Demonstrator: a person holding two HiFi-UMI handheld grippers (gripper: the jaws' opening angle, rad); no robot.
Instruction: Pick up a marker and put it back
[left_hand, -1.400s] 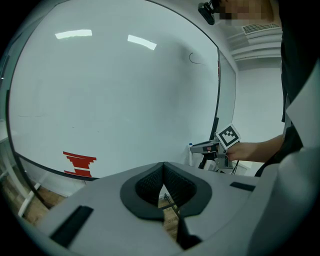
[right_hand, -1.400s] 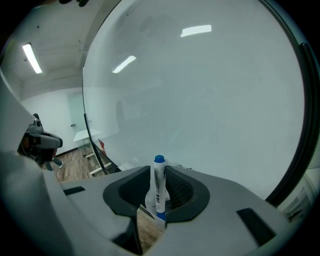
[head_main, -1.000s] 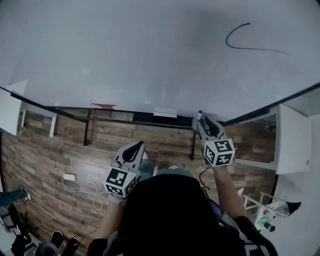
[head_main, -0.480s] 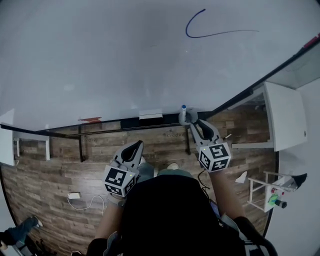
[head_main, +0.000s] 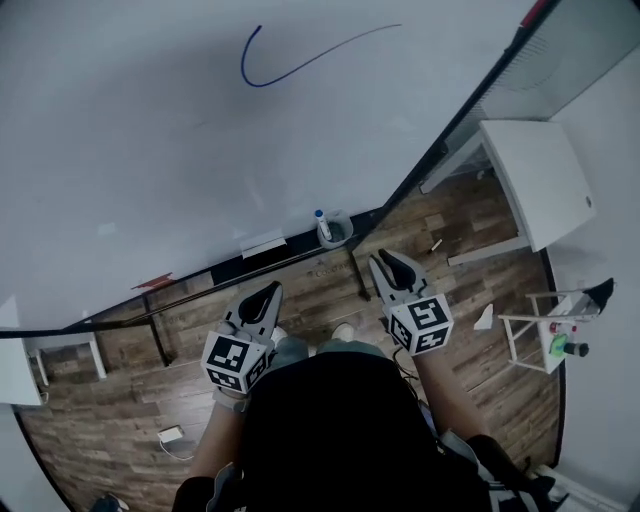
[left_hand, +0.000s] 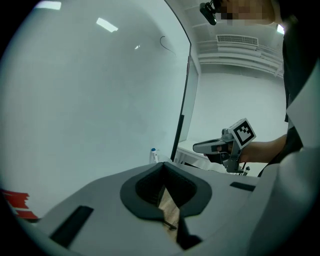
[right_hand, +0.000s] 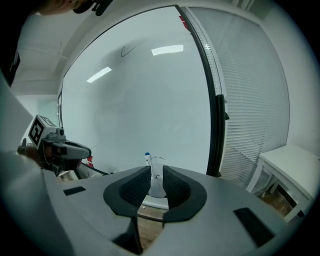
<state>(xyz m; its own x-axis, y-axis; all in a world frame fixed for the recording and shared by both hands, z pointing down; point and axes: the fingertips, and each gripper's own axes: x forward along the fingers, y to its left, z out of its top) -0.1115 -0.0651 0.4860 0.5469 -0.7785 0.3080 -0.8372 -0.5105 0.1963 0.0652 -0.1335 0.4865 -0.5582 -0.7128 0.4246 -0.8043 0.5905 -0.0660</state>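
Observation:
A blue-capped marker (head_main: 321, 224) stands upright in a small clear cup (head_main: 337, 232) on the whiteboard's ledge; the left gripper view shows the marker (left_hand: 154, 154) too. My right gripper (head_main: 385, 262) hangs a short way in front of the cup, apart from it. Its jaws are closing with nothing between them. In the right gripper view the marker (right_hand: 147, 157) and cup (right_hand: 157, 181) show far off through the gap. My left gripper (head_main: 270, 293) is held low at the left, shut and empty, its tips meeting (left_hand: 161, 172).
The whiteboard (head_main: 150, 150) fills the far side and bears a curved blue line (head_main: 300, 62). A white block (head_main: 262, 243) and a red item (head_main: 153, 283) lie on the ledge. A white table (head_main: 535, 180) and a small stand (head_main: 545, 335) are at the right, over wood flooring.
My right gripper has drawn back from the cup, leaving the marker standing in it, and its jaws have narrowed. The head view has swung to the right. The left gripper has stayed put.

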